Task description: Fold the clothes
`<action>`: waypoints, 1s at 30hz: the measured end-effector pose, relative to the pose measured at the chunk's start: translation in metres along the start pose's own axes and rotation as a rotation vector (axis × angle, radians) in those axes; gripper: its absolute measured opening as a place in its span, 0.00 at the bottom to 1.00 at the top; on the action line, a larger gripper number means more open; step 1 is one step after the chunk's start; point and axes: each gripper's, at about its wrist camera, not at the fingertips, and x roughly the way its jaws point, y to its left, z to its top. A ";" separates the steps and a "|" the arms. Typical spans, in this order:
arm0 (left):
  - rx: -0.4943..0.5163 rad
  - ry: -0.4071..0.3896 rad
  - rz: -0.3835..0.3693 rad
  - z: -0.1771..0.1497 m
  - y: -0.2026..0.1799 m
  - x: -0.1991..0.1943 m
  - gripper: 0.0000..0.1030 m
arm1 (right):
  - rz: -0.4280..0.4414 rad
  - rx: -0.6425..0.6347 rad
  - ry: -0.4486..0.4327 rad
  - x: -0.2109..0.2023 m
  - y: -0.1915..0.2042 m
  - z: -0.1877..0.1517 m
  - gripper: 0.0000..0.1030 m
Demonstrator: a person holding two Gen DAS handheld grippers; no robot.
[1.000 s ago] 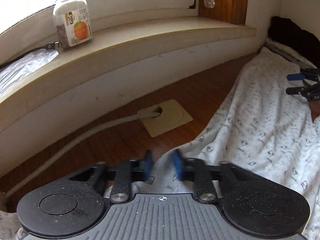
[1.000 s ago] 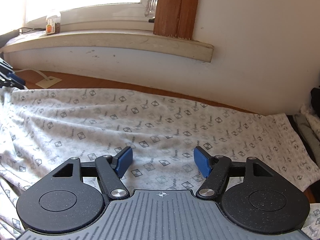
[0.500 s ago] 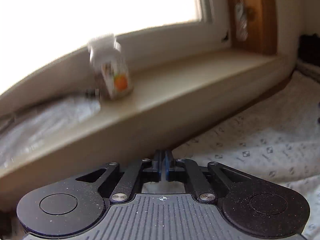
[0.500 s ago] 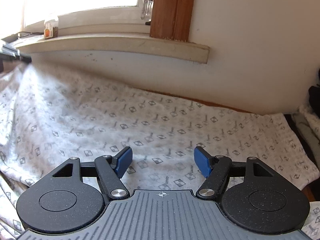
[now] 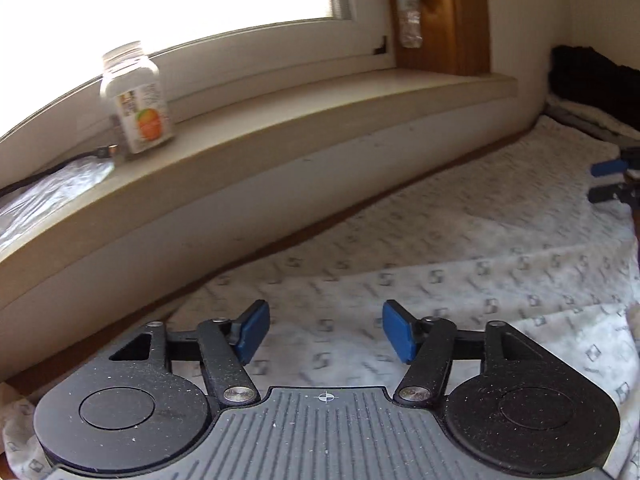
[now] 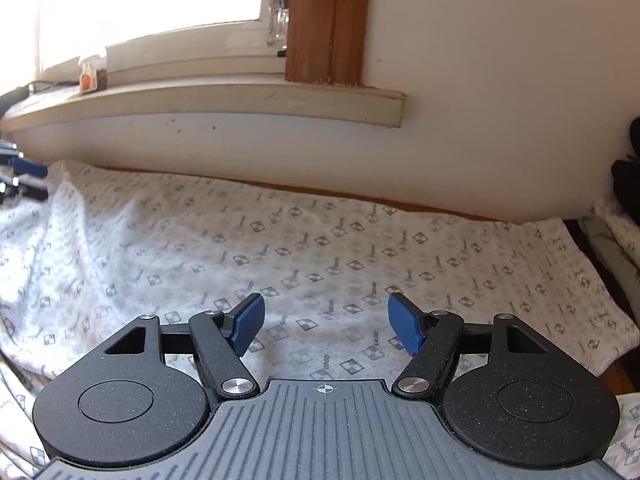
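Patterned white garment (image 6: pixel 320 248) spread on floor below window sill (image 5: pixel 320 120), far edge near wall. Layered edges show in left view — likely fold lying over lower layer. Left gripper (image 5: pixel 325 332) and right gripper (image 6: pixel 325 326) both splayed, holding nothing — hovering low over cloth, probably positioned for another grab.

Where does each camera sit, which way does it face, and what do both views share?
Left wrist: on the left hand-held gripper, facing the sill over the cloth; own open fingers show.
Right wrist: on the right hand-held gripper, facing the wall over the cloth; own open fingers show.
Shared: cloth, sill, jar, each other's gripper.
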 end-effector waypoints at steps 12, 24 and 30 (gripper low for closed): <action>-0.001 -0.075 -0.109 0.002 -0.043 -0.036 0.76 | -0.119 0.048 -0.081 -0.086 -0.051 -0.012 0.24; 0.083 -0.112 -0.294 0.006 -0.131 -0.049 0.35 | -0.246 0.103 0.028 -0.122 -0.095 -0.058 0.32; 0.102 -0.093 -0.356 -0.014 -0.154 -0.064 0.40 | -0.176 0.126 0.024 -0.124 -0.089 -0.067 0.34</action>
